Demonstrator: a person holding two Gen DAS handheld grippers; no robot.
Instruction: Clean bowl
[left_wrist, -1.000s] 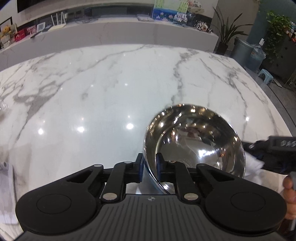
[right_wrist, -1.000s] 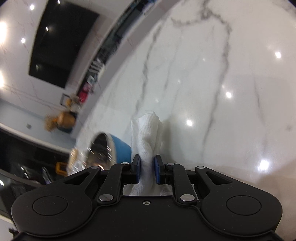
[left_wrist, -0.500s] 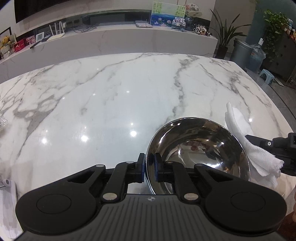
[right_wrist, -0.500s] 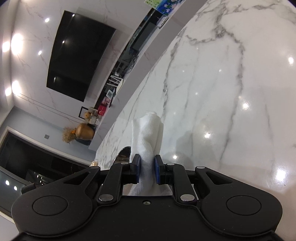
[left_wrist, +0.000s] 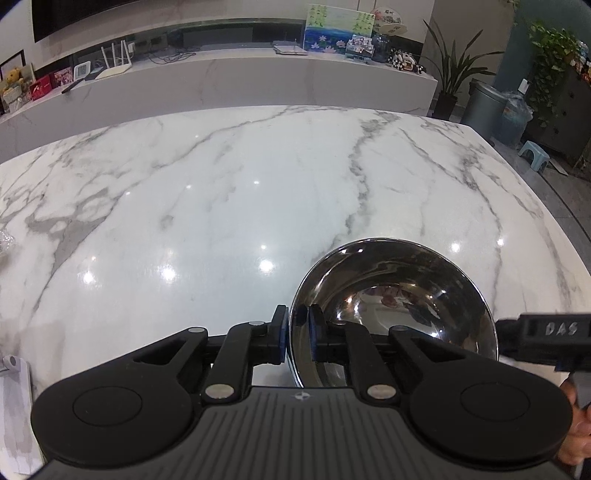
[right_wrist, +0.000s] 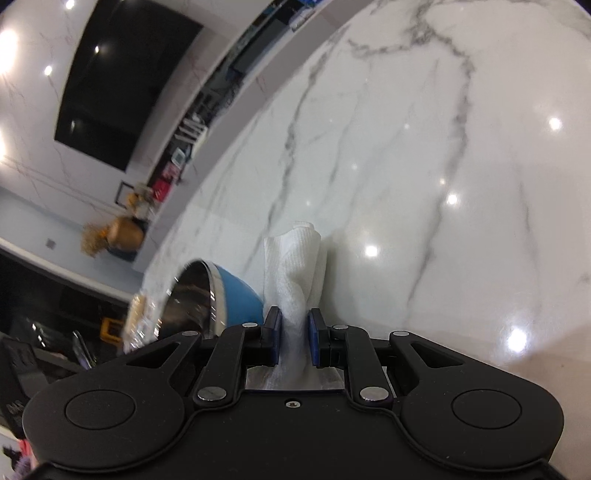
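Since the frame half a sec ago your cloth has dropped out of the left wrist view, and the right gripper (left_wrist: 543, 341) now shows there only as a dark block w/ pale lettering at the right edge, just beside the bowl (left_wrist: 391, 302). Left wrist view: your left gripper (left_wrist: 296, 334) is closed down on the bowl's near-left rim, one blue pad outside the wall, the other inside, so the gap is only as wide as the rim. Bowl sits low right of centre over the marble table (left_wrist: 221, 192), mirror-bright steel inside, tilted a bit toward the cam; can't tell if its base touches the top. A bit of your right hand (left_wrist: 576, 428) shows at the lower right corner. Back of the room: long counter (left_wrist: 229, 77) w/ small items, a plant (left_wrist: 448, 74) and a bin (left_wrist: 480, 107) at far right. Right wrist view: your right gripper (right_wrist: 294, 338) is pinched nearly shut on a white cloth (right_wrist: 295, 266); the cloth stands up in a folded wad past the pads, and more of it bunches behind them. Bowl (right_wrist: 225, 295) shows at lower left, touching or just beside the cloth, blue outside, steel inside, blurred, mouth facing left away from the cloth. Table (right_wrist: 424, 166) fills the right and upper part of the view w/ lamp glints. A dark TV panel (right_wrist: 122, 85) hangs on the wall at upper left.
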